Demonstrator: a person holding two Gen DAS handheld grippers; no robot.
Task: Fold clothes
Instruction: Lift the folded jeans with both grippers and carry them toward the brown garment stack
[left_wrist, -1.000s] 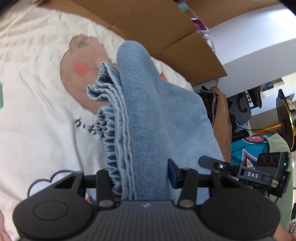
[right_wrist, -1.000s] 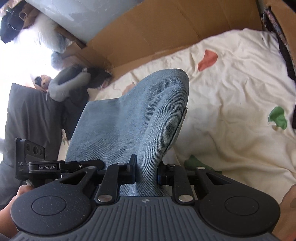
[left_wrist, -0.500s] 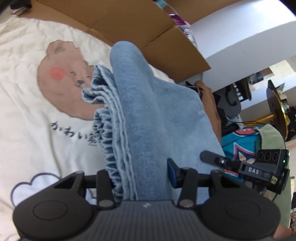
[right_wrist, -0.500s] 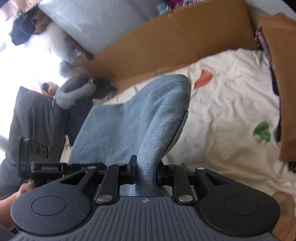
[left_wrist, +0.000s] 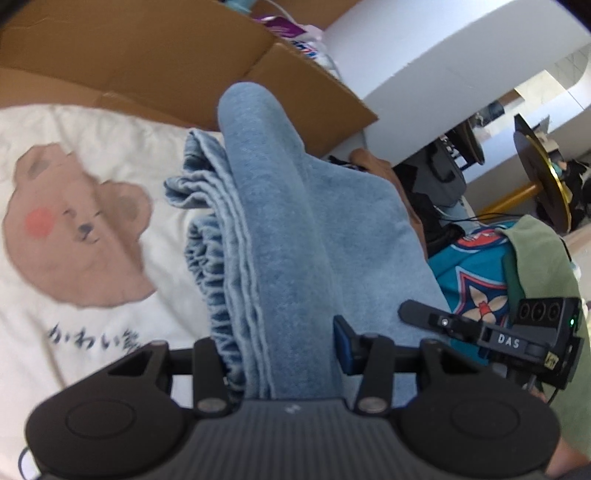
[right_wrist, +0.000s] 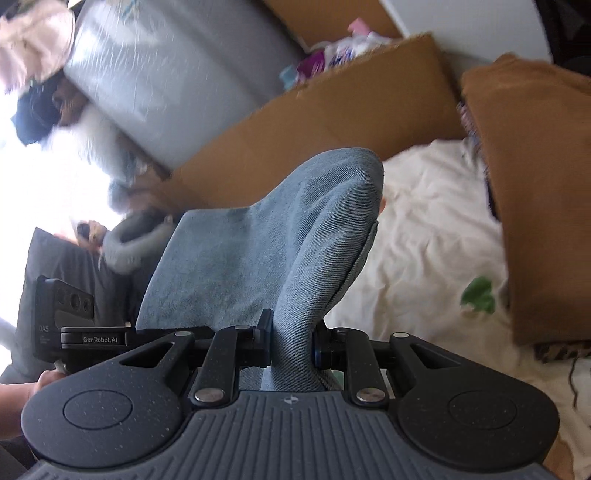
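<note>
A light blue denim garment (left_wrist: 280, 236) hangs between both grippers, lifted off the cream sheet (left_wrist: 92, 306). My left gripper (left_wrist: 277, 354) is shut on a thick bundle of it, with the gathered elastic waistband (left_wrist: 210, 266) bunched at the left pad. In the right wrist view the same denim garment (right_wrist: 258, 251) rises in a folded ridge, and my right gripper (right_wrist: 291, 343) is shut on a narrower fold of it. The right gripper's body (left_wrist: 517, 339) shows at the lower right of the left wrist view. The left gripper's body (right_wrist: 74, 325) shows at the left of the right wrist view.
The cream sheet has a brown bear print (left_wrist: 74, 229) and green shapes (right_wrist: 480, 295). Cardboard panels (left_wrist: 166, 62) stand behind it. A brown folded garment (right_wrist: 535, 184) lies at the right, a teal patterned garment (left_wrist: 476, 273) beyond. Grey clothing (right_wrist: 129, 243) is piled at the left.
Both grippers have lifted and moved with the denim still held. The bear print has slid left and down in the left wrist view; the brown garment has come into the right wrist view.
</note>
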